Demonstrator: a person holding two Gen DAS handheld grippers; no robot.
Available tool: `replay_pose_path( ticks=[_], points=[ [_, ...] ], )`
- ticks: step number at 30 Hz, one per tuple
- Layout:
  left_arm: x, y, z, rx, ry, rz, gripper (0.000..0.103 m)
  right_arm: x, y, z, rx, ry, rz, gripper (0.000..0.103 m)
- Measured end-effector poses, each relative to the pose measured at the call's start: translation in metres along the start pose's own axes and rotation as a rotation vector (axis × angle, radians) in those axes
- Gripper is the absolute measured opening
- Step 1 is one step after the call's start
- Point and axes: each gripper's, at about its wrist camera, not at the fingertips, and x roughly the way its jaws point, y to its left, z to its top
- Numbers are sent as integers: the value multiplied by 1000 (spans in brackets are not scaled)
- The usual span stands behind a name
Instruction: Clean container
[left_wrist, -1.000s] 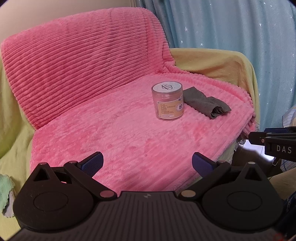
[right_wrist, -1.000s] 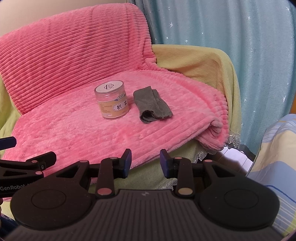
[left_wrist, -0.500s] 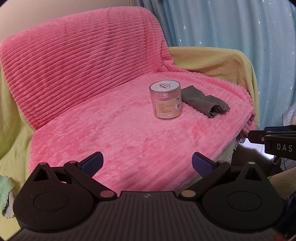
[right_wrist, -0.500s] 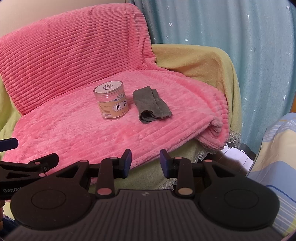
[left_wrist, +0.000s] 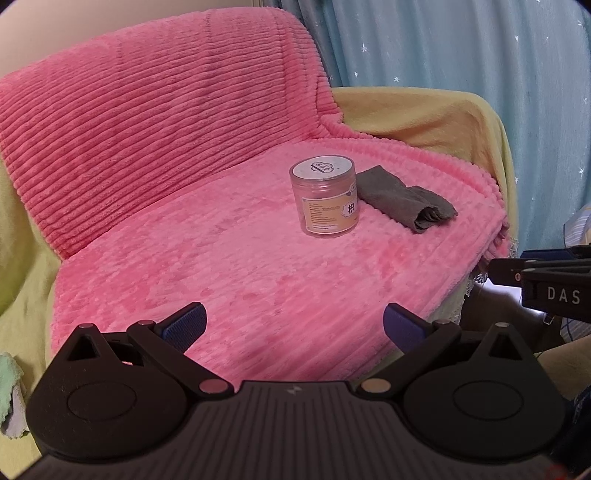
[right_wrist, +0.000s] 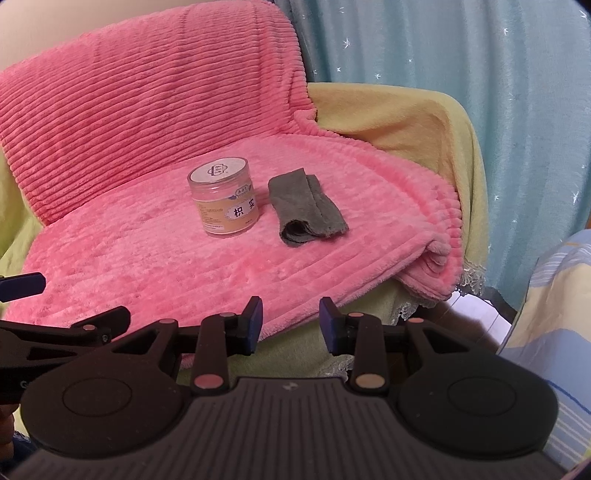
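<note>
A clear plastic jar (left_wrist: 327, 197) (right_wrist: 224, 196) with a white lid and an orange label stands upright on the pink blanket. Just to its right lies a folded grey cloth (left_wrist: 404, 199) (right_wrist: 307, 207), a small gap apart from the jar. My left gripper (left_wrist: 294, 325) is wide open and empty, well short of the jar over the blanket's front part. My right gripper (right_wrist: 291, 325) stands partly open with nothing between its fingers, near the blanket's front edge, below and short of the cloth.
The pink ribbed blanket (left_wrist: 184, 229) (right_wrist: 129, 236) covers the seat and back of an armchair with a yellow-green cover (right_wrist: 424, 122). A blue curtain (right_wrist: 480, 74) hangs behind. A striped fabric (right_wrist: 554, 314) sits at the right. A green cloth (left_wrist: 7, 384) lies at the far left.
Both grippers have crept slightly forward toward the seat; the jar and cloth appear a little higher and left in both views. Jaw openings are unchanged.
</note>
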Motion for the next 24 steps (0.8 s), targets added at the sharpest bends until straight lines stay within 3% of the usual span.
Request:
replay_pose_path(
  ticks=[15, 24],
  points=[
    [29, -1, 17, -12, 47, -37, 103, 18, -5, 18, -35, 8, 7, 31],
    [41, -9, 24, 14, 47, 10, 103, 24, -13, 28, -44, 2, 14, 30]
  ],
)
